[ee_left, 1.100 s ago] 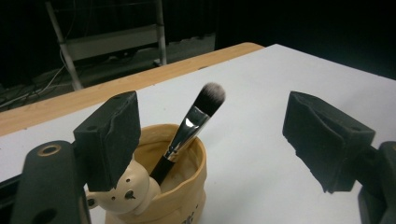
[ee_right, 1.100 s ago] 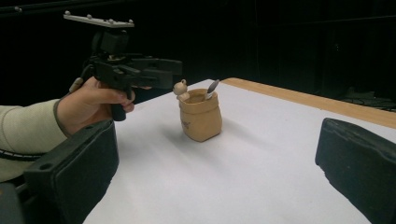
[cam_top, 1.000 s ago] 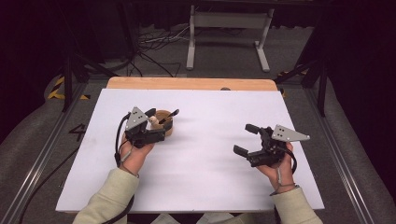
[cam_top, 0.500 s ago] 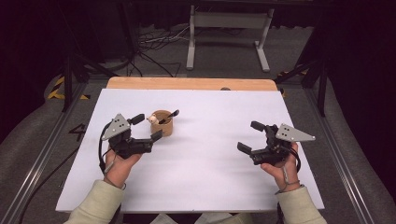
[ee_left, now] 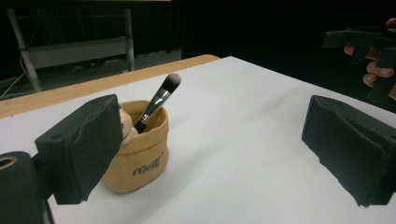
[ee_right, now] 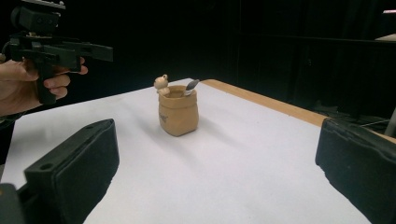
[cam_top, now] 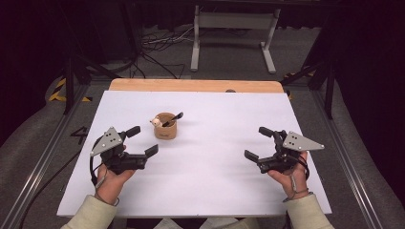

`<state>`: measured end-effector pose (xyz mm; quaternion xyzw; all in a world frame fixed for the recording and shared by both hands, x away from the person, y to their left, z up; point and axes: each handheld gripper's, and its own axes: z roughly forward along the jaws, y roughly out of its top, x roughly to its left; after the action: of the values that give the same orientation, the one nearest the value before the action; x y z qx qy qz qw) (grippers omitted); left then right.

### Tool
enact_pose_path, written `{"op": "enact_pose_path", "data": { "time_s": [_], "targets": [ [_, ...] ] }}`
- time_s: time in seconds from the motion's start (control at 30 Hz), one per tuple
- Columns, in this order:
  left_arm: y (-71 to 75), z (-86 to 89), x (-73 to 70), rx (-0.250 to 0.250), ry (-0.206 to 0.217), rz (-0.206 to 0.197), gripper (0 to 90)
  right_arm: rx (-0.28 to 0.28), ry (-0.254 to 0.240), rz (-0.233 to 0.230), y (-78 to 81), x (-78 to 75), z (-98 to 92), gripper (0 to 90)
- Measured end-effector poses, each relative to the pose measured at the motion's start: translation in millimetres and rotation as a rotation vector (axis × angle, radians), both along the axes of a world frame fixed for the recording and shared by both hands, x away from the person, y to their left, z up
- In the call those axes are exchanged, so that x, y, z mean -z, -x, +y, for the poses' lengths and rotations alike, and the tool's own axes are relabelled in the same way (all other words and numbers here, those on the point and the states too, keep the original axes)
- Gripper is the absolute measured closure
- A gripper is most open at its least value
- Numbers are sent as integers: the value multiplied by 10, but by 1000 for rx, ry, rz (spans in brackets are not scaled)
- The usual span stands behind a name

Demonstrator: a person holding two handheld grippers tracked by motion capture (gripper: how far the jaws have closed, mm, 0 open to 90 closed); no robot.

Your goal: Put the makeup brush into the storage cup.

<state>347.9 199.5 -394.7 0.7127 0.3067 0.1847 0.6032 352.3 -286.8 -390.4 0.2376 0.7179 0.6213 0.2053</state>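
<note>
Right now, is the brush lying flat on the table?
No: the brush stands tilted in the tan pouch, bristles up.

Bright, even overhead light on the white desk [cam_top: 215,181] — surroundings fall to near black. Shadows are soft; close claw pads [ee_left: 79,149] look slightly blurred.

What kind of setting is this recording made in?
Probably a lab or recording studio: a white-covered table against dark surroundings, loose cables on the floor, and a metal stand behind.
</note>
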Motion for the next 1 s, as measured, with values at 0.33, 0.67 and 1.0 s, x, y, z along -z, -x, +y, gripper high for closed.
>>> {"op": "enact_pose_path", "data": {
  "time_s": [0.33, 0.67, 1.0],
  "targets": [
    [112, 151, 146, 15, 26, 31, 47, 22, 30, -14, 112, 130, -46, 0],
    [217, 313, 324, 8, 56, 44, 50, 15, 43, 4, 114, 247, -17, 0],
    [243, 327, 504, 34, -31, 33, 51, 32, 25, 51, 111, 440, 19, 0]
  ]
}}
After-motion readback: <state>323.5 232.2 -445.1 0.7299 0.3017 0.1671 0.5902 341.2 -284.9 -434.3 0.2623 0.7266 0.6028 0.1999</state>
